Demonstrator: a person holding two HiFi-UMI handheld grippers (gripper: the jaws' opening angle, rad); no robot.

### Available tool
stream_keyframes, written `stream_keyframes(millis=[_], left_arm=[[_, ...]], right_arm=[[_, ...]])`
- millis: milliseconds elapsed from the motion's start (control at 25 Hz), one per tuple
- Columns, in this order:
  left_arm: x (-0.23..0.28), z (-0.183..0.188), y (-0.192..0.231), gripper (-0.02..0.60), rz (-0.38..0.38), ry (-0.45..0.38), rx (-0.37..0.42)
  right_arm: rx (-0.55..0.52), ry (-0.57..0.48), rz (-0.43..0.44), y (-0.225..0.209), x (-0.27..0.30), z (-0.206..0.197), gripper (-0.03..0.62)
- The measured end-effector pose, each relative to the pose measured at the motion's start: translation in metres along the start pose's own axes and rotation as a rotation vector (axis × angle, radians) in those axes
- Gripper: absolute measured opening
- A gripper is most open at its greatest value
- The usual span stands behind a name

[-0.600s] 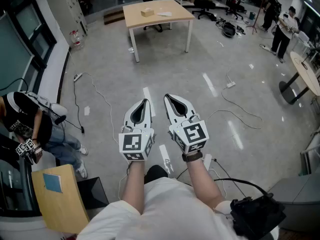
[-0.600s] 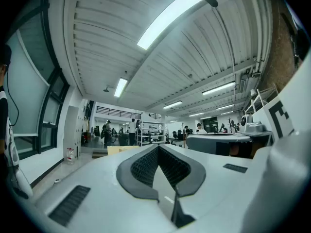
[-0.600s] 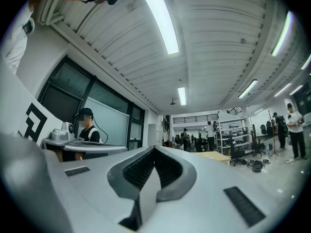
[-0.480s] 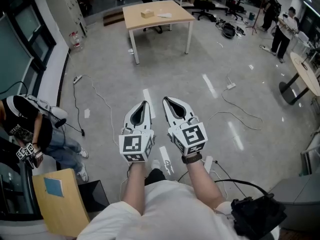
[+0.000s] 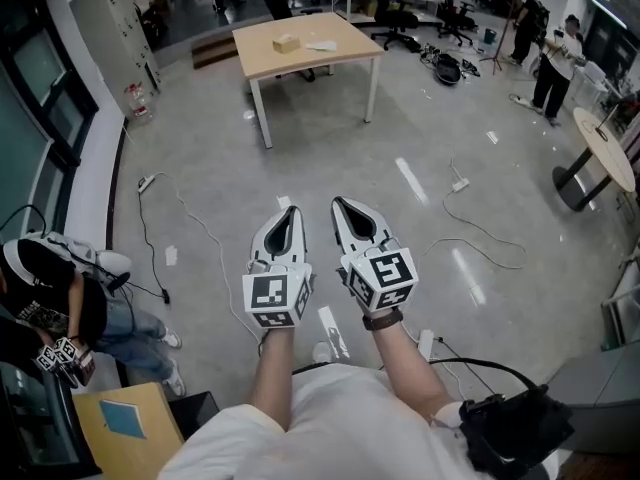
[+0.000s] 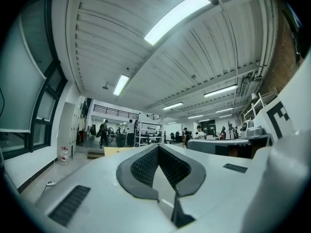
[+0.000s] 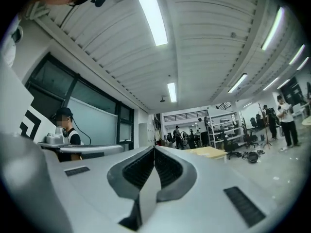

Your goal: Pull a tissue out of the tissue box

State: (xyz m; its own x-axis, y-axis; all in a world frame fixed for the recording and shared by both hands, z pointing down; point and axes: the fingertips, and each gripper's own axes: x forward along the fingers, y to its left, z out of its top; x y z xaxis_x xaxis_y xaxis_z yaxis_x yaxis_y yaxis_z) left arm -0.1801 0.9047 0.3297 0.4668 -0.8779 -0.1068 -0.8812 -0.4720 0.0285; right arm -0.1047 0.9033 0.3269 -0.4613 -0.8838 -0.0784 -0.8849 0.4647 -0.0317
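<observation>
The tissue box (image 5: 287, 42) is a small tan box on a light wooden table (image 5: 340, 56) far ahead across the floor, next to a white sheet (image 5: 322, 45). My left gripper (image 5: 291, 209) and right gripper (image 5: 337, 201) are held side by side in front of the person's body, well short of the table, pointing toward it. Both are shut with nothing between the jaws. From the left gripper (image 6: 158, 146), that gripper's view shows the table (image 6: 114, 151) as a thin tan strip far off. The right gripper (image 7: 154, 148) has the table (image 7: 211, 152) at right in its own view.
Cables (image 5: 470, 230) trail over the grey floor between me and the table. A seated person (image 5: 55, 293) is at the left, near a wooden desk (image 5: 125, 423). A round table (image 5: 603, 140) and standing people (image 5: 555, 53) are at the right. Office chairs stand behind the table.
The person has stepped forward, so the floor and the seated person slide back in the head view. Both grippers stay shut, side by side.
</observation>
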Motion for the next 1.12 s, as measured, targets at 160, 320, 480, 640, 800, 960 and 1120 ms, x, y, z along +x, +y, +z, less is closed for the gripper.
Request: stream_keyframes(millis=[160,320,480,640,800,960,1120], left_arm=[[0.017,-0.003,0.026,0.002,-0.003,-0.006,-0.019],[0.031,-0.008,0.043,0.002,0.013,0.018,-0.013],[0.05,-0.02,0.051,0.002,0.016,0.048,-0.03],[0.079,-0.022,0.055,0.002,0.008,0.039,-0.047],[0.127,-0.026,0.055,0.002,0.008,0.035,-0.04],[0.188,-0.029,0.047,0.002,0.016,0.028,-0.039],[0.248,-0.025,0.035,0.002,0.017,0.003,-0.008]], right_arm=[[-0.04,0.0,-0.031,-0.002,0.026,-0.003,0.005],[-0.074,-0.028,-0.034,0.001,0.043,0.004,0.005],[-0.059,-0.028,-0.05,-0.013,0.058,-0.001,0.003],[-0.066,0.019,-0.055,-0.035,0.08,-0.008,0.003],[-0.075,-0.011,-0.025,-0.069,0.106,-0.004,0.003],[-0.096,-0.037,0.0,-0.114,0.135,0.006,0.003],[-0.1,-0.062,-0.022,-0.176,0.164,0.013,0.003]])
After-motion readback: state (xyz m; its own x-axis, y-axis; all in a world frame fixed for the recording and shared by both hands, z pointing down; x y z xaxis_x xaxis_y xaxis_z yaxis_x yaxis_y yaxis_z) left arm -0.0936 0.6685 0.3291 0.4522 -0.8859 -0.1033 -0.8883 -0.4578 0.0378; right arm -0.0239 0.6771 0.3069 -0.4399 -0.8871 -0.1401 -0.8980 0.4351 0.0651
